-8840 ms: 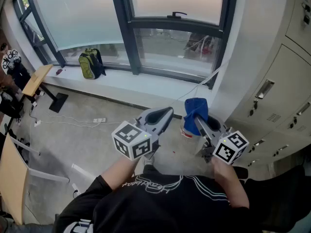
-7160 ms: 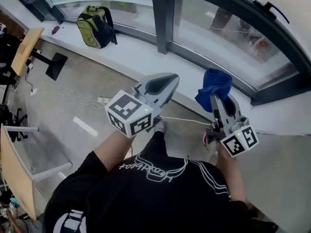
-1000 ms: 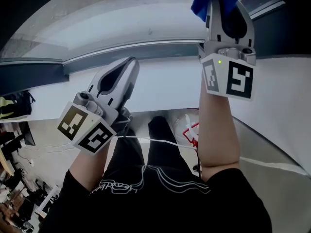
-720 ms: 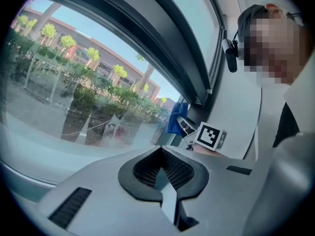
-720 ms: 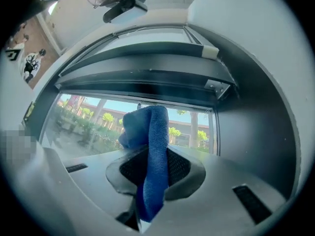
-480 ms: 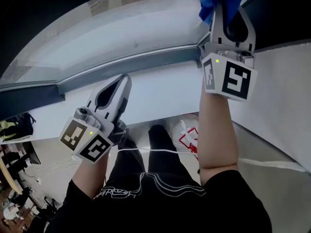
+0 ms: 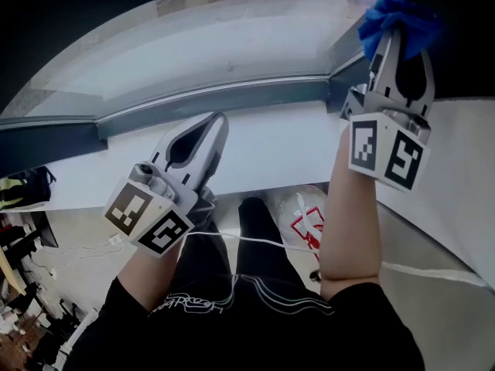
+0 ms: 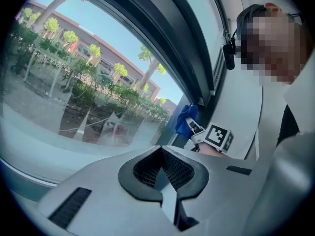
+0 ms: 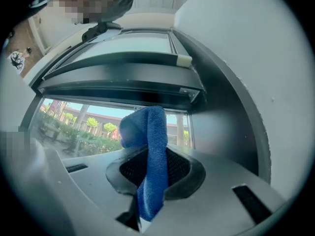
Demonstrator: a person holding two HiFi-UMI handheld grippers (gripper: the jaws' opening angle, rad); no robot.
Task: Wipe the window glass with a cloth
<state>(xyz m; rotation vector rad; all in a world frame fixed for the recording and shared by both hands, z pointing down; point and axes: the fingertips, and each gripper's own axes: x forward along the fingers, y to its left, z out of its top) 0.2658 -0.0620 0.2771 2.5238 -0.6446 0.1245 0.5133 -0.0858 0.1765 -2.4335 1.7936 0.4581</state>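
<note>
- Jaws of the right gripper [image 9: 153, 183] are clamped tight on the blue cloth [image 9: 150, 132], up near the window glass [image 9: 88, 124].
- Left gripper [image 8: 162, 178]: jaws closed together, nothing between them.
- Cloth looks soft, light and floppy; a bunched fold seems best to pinch.
- No readable writing; only the marker cubes [image 7: 385, 149].

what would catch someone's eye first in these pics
The blue cloth stands out most, pinched in the right tongs and raised beside the dark window frame at the head view's top right. Next come the left tongs, shut on nothing, lower down over the white sill. Through the window glass, the left gripper view shows sunlit trees and a long building.
</note>
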